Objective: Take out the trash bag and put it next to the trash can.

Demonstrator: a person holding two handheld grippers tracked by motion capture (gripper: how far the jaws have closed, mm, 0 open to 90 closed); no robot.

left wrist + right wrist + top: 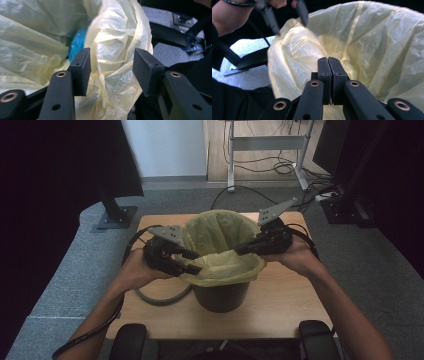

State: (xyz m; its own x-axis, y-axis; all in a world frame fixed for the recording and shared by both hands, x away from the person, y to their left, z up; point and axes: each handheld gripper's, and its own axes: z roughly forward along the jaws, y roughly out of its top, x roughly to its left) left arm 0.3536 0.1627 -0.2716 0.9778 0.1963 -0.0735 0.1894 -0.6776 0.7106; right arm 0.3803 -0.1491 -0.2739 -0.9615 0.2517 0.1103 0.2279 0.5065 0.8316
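A black bin [220, 297] lined with a yellow plastic bag [220, 235] stands mid-table. My left gripper [198, 262] is at the bag's near-left rim. In the left gripper view it [112, 72] is open, a crumpled fold of the bag [112, 50] lying between its pads without being pressed. Something blue [77, 45] shows deep inside the bag. My right gripper [239, 251] reaches in over the right rim. In the right gripper view it [328, 60] is shut, pads together, above the bag's hollow [372, 45]. I cannot tell whether film is pinched between them.
The wooden table [280, 305] is small, with its edges close around the bin. A grey cable loop [160, 299] lies left of the bin. A black stand base [116, 217] sits on the floor at back left, and a desk frame [265, 142] with cables stands behind.
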